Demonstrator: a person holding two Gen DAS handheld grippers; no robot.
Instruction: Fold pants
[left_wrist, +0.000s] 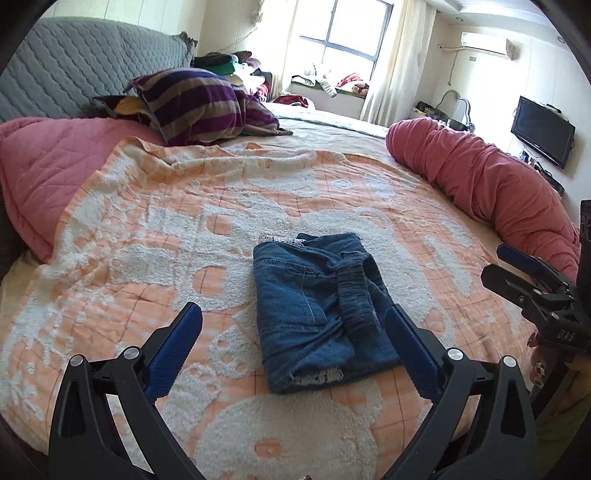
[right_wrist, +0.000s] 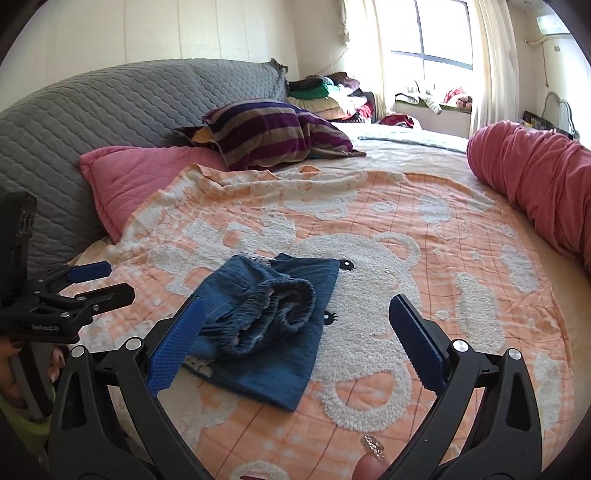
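On the blanket (left_wrist: 147, 221), folded pants (left_wrist: 317, 314) lie between both spread, empty grippers.

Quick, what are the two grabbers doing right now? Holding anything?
Left gripper: open, holding nothing, above the folded pants.
Right gripper: open, holding nothing.

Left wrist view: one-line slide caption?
Open left claw over folded jeans on the blanket.
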